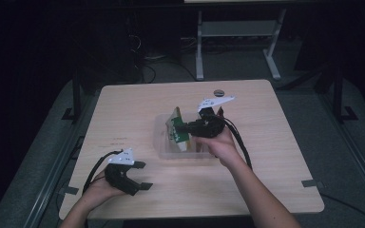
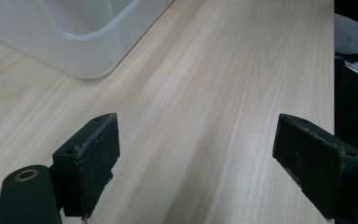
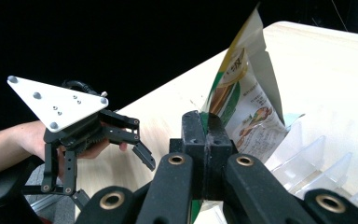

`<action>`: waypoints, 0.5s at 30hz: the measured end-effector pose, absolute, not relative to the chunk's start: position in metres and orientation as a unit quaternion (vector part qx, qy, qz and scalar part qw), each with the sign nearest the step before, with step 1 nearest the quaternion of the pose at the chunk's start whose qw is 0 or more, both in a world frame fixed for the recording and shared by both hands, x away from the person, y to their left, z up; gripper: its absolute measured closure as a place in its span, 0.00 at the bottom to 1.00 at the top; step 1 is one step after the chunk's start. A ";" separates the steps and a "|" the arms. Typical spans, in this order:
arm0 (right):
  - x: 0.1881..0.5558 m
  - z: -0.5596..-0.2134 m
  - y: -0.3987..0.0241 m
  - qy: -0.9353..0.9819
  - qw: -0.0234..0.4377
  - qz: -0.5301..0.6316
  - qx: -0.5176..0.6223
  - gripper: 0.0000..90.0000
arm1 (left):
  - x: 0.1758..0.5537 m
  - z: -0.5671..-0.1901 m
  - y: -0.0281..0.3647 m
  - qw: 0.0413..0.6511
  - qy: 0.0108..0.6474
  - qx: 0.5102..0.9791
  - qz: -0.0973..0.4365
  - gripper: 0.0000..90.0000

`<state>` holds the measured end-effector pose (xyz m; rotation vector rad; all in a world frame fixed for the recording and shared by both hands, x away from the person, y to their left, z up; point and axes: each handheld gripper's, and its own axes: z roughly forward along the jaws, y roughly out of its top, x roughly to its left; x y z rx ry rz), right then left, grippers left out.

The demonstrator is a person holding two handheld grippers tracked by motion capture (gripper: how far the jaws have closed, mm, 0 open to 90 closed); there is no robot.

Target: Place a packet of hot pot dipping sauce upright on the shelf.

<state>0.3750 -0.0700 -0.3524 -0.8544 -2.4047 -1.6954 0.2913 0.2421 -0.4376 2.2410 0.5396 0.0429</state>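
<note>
My right gripper is clenched on a snack packet, held upright over the clear plastic bin w/ its dividers. Left gripper hangs released near the table edge, well apart. A small dark round thing sits beyond the bin.

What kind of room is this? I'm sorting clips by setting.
Probably a lab or workshop, kept dark: a lone wooden table, a metal bench frame and loose cables on grey floor behind it.
</note>
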 end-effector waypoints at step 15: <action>0.367 -0.347 -0.076 -0.792 0.004 -0.547 -0.271 0.80 | 0.292 -0.438 0.242 0.406 0.215 0.888 0.017 0.16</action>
